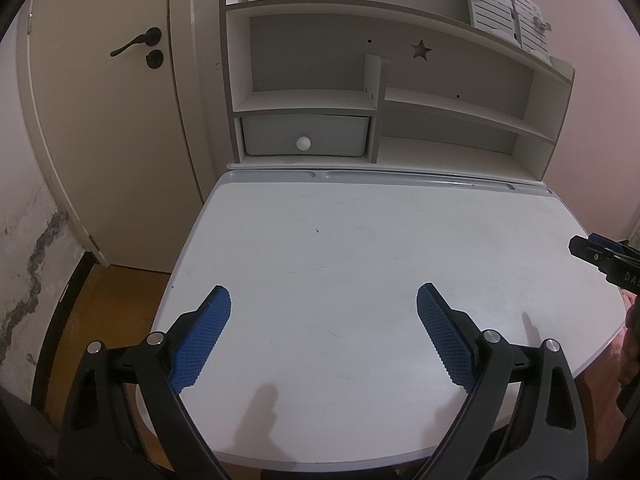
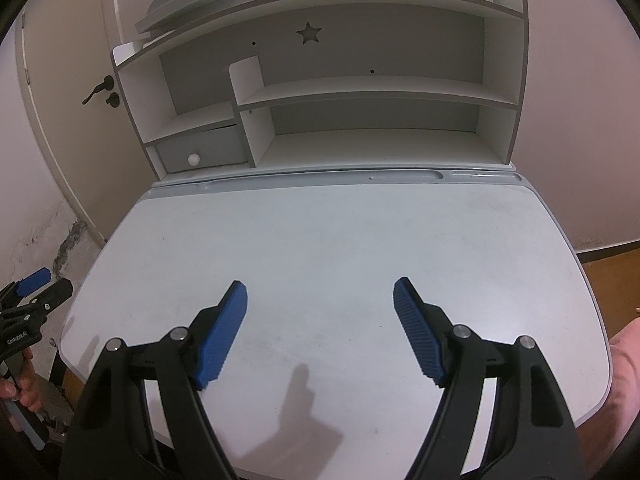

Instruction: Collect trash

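Plainly at a search step, or at the very end: no trash to be seen in either view, so cannot tell where the task's thing lies, nor any bin to take it. Largest first: pale door point(image 1: 108, 152) with dark handle at far left, beside cracked wall plaster. Next, white shelf unit point(image 1: 384, 92) standing along the far edge of the tabletop point(image 1: 360, 248), bearing a star cut-out and a grey drawer point(image 1: 306, 135) with a round white knob, drawer closed; slatted white pieces resting on the unit's top at the right. Tabletop itself showing only faint scuffs and tong shadows. Left tongs point(image 1: 323, 336) hovering over the near left part of the tabletop, blue pads spread wide, grasping nothing. Right tongs point(image 2: 320, 330) likewise released and empty over the near right part, well apart from the left pair.

Next move, by judgement: swinging both cameras away from the tabletop toward floor or sides to find any litter before committing either pair of tongs; shelves look bare as well.
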